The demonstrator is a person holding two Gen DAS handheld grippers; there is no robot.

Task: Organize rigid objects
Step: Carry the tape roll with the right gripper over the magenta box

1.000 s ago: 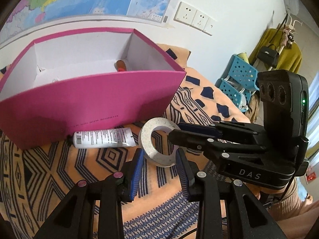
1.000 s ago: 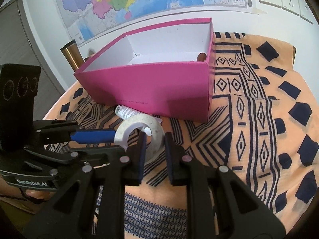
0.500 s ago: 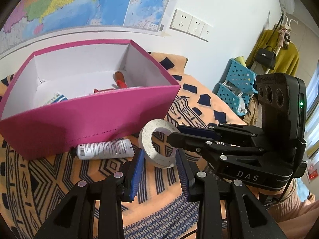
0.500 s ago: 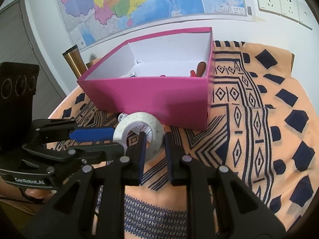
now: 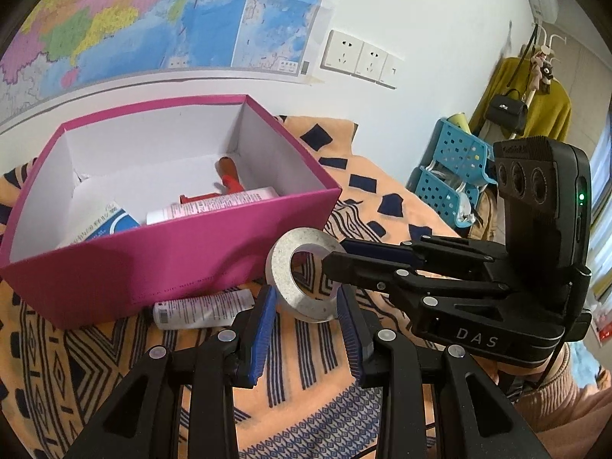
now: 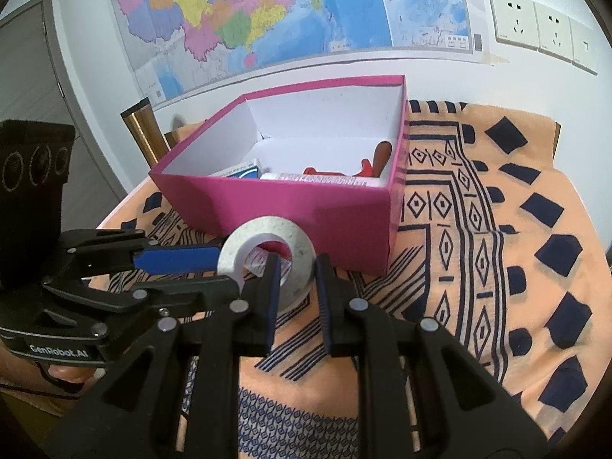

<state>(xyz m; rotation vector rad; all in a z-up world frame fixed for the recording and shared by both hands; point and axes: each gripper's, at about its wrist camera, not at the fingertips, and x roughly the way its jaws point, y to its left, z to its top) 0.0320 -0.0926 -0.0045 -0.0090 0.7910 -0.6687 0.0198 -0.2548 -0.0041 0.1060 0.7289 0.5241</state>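
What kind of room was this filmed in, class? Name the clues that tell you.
Probably a room in a home, perhaps a bedroom or study. A wall map hangs above a table under an orange patterned cloth, and a coat rack with a yellow garment and a handbag stands beside blue plastic baskets.

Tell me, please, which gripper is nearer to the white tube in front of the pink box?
Left. The left gripper is just right of the tube, one finger close beside it; the right gripper is farther right, pinching the tape roll.
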